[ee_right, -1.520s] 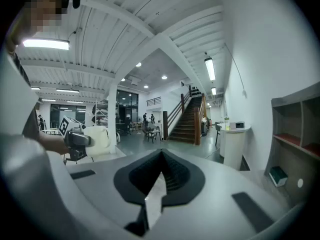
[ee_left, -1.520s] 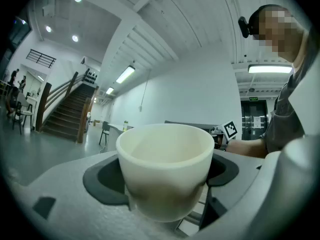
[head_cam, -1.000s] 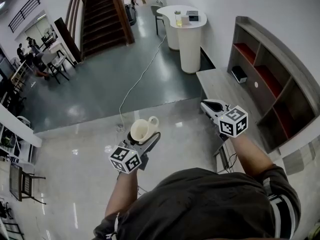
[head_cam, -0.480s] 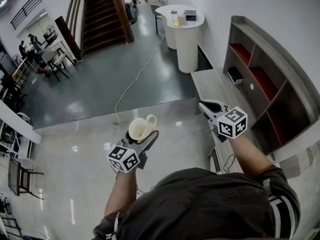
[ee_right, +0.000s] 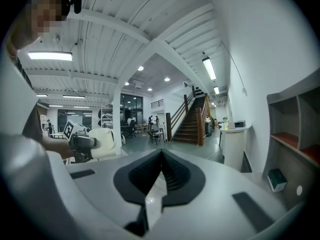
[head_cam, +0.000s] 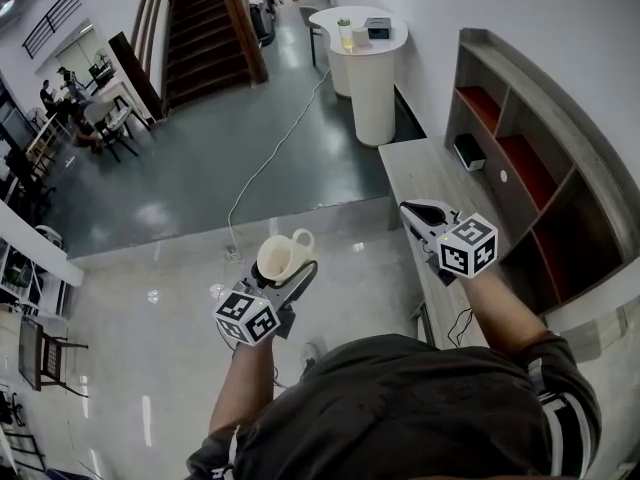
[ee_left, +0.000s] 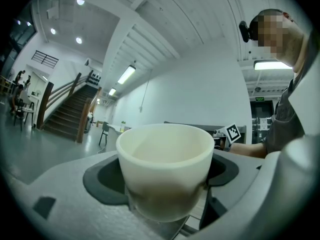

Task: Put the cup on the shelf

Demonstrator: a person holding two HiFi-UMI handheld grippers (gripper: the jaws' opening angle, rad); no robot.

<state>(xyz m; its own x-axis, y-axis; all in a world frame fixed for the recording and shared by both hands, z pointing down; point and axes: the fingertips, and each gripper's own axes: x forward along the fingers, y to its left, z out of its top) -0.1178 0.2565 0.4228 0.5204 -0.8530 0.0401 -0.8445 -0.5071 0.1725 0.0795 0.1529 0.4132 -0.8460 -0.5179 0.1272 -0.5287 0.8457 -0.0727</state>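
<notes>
A cream cup (head_cam: 282,256) with a handle is held upright in my left gripper (head_cam: 288,273), high above the shiny floor; the left gripper view shows the jaws shut around the cup (ee_left: 165,170). My right gripper (head_cam: 425,211) is shut with nothing in it and hovers over the near end of a grey bench (head_cam: 425,173). The shelf (head_cam: 535,168) stands against the right wall, a grey unit with red-backed open compartments. From the right gripper view, the cup (ee_right: 106,142) appears at left and the shelf (ee_right: 295,139) at right.
A small dark box (head_cam: 467,150) lies on the bench by the shelf. A white rounded counter (head_cam: 372,63) holding a bottle and a box stands farther back. A cable (head_cam: 270,163) runs across the floor. Stairs (head_cam: 205,23) rise at the back; people sit at far left.
The view has shifted slightly, with bench and shelf drawing a little nearer. Both grippers keep their places and the cup stays held.
</notes>
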